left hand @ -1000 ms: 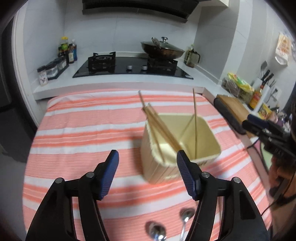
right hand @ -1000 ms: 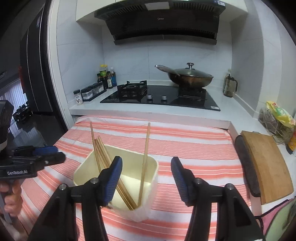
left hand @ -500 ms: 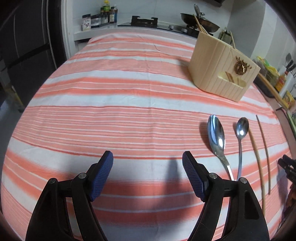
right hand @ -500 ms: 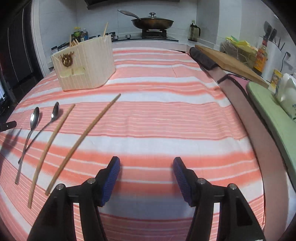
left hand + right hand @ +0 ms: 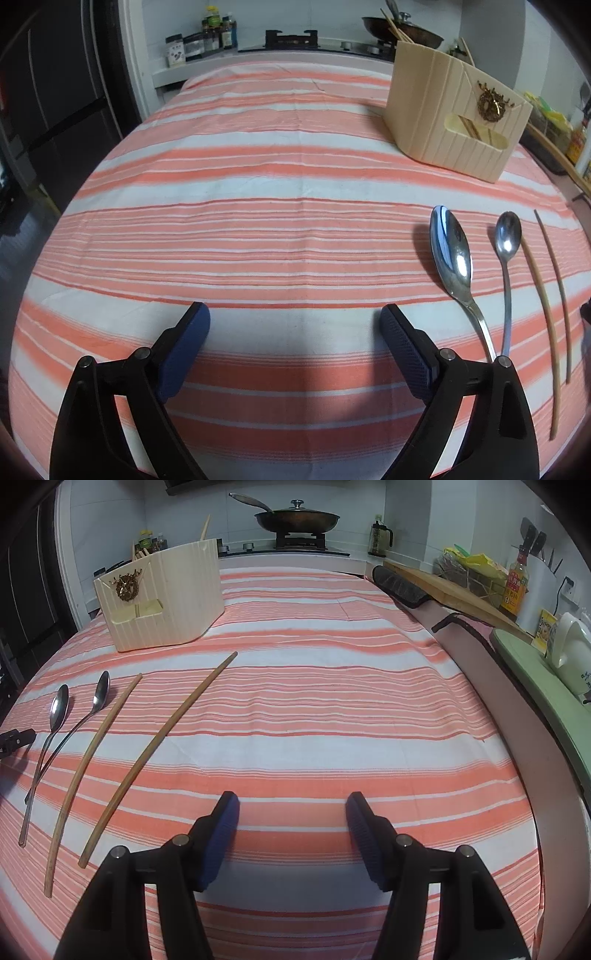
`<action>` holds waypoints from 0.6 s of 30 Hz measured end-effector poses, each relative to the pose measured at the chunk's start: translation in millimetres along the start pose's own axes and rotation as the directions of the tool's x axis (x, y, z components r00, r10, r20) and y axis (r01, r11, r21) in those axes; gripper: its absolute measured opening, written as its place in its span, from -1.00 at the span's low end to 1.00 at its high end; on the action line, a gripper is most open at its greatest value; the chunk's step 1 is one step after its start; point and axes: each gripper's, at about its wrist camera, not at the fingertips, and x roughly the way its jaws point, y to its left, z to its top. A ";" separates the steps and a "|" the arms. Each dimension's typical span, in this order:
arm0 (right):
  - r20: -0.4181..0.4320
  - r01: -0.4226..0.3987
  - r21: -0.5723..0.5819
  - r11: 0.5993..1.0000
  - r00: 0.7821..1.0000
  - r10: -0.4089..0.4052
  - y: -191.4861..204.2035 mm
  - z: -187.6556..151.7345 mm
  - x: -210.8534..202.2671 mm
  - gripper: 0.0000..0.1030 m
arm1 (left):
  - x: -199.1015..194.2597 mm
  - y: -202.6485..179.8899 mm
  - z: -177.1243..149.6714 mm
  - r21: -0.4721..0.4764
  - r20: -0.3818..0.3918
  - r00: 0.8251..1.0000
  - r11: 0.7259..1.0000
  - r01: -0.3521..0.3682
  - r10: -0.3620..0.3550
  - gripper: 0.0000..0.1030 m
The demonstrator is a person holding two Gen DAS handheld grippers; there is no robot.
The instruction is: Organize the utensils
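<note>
A cream utensil holder (image 5: 443, 118) with chopsticks sticking out of it stands at the back of the striped cloth (image 5: 258, 184). To the right of my left gripper (image 5: 294, 314) lie a large spoon (image 5: 452, 254), a small spoon (image 5: 508, 236) and two loose chopsticks (image 5: 543, 314). The left jaws are opening, with only bare cloth between them. My right gripper (image 5: 292, 799) is open and empty, low over the cloth. The nearer chopstick (image 5: 166, 734), the second chopstick (image 5: 96, 746), both spoons (image 5: 59, 709) and the holder (image 5: 173, 594) lie to its left.
A wok (image 5: 297, 518) sits on the stove behind the table. A cutting board (image 5: 454, 587), a sauce bottle (image 5: 515, 587) and a white kettle (image 5: 569, 646) line the right side. Spice jars (image 5: 199, 40) stand at the back left. The table's right edge is near.
Both grippers have dropped from above the holder to low over the cloth near the front edge. The left jaws have spread wider; the right jaws look about the same.
</note>
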 end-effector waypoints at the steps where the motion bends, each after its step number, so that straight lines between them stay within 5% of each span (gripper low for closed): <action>1: 0.000 0.000 0.000 1.000 1.000 0.000 0.0 0.0 0.0 0.21 | -0.4 0.5 -0.9 -0.003 0.000 1.000 1.000 0.000 0.000 0.84; 18: 0.000 0.009 -0.008 1.000 1.000 -0.009 0.7 -0.3 -1.0 0.21 | 1.2 0.5 0.3 -0.004 -0.002 1.000 1.000 -0.006 0.006 0.87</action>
